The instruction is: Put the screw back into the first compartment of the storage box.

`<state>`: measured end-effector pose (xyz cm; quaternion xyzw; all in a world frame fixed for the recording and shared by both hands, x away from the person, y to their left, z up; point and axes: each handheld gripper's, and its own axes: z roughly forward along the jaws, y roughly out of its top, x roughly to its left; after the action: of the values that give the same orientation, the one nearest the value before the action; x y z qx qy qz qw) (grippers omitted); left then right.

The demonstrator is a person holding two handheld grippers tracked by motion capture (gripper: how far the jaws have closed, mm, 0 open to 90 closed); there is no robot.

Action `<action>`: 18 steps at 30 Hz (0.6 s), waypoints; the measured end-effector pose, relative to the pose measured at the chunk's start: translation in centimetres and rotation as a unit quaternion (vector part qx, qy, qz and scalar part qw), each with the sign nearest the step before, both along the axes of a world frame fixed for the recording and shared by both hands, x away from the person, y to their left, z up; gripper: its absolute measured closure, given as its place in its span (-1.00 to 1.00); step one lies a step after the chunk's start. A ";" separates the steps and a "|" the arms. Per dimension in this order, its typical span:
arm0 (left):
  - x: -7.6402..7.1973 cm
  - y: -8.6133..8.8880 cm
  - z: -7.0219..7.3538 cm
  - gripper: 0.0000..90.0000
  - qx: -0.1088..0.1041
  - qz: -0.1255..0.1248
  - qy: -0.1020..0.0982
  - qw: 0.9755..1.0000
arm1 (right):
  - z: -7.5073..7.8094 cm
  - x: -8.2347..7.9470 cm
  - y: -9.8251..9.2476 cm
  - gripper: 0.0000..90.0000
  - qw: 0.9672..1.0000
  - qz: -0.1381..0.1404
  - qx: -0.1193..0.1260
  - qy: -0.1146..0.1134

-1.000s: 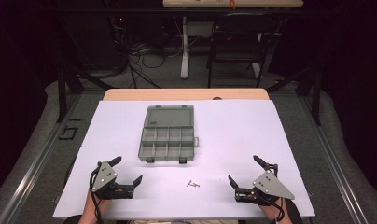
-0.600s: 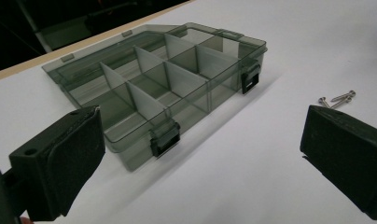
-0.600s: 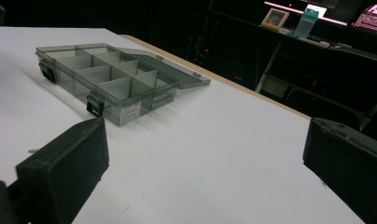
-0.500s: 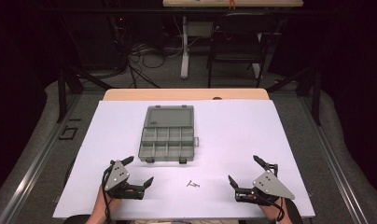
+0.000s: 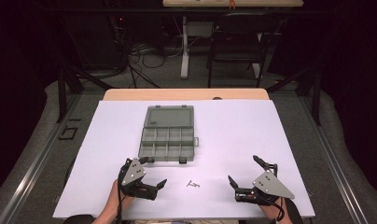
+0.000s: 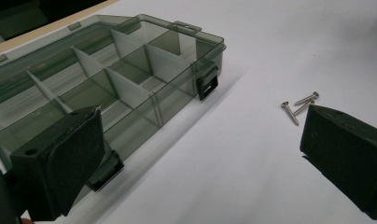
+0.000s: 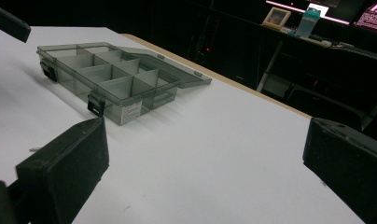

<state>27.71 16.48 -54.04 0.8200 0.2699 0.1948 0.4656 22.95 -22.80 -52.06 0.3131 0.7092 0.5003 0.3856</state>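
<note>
Left hand-held gripper [image 5: 151,182] stands wide open beside the open box [image 5: 168,135], empty. Screws [image 5: 193,185] lie loose on the bench [image 5: 252,140], between both tools. Advise lowering squarely over one screw, closing gently. Right hand-held gripper [image 5: 242,177] wide open, idle.

A wooden desk [image 5: 130,94] carries a large white sheet [image 5: 252,140] that covers all but a strip along its far edge. On the sheet, towards the middle, lies an open smoke-grey compartment box [image 5: 169,135], lid laid back toward the far edge. A few small screws [image 5: 193,184] lie together near the near edge.
</note>
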 end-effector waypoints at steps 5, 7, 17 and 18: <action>0.5 -1.3 0.6 -1.00 0.014 -0.016 0.013 1.000 | 0.0 0.0 0.0 -1.00 1.000 0.002 -0.001 0.000; 0.8 -1.7 0.9 -1.00 0.013 -0.024 0.028 0.999 | 0.0 0.0 0.0 -1.00 1.000 0.001 0.000 0.001; 2.0 -3.9 1.5 -1.00 0.058 -0.059 0.086 0.993 | 0.0 0.0 0.0 -1.00 1.000 0.003 0.000 0.004; 2.1 -4.1 1.5 -1.00 0.060 -0.062 0.088 0.992 | 0.0 0.0 0.0 -1.00 1.000 0.003 0.000 0.004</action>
<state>29.79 12.34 -52.57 0.8758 0.2461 0.1081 0.4010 22.96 -22.84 -52.06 0.3132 0.7113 0.5003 0.3817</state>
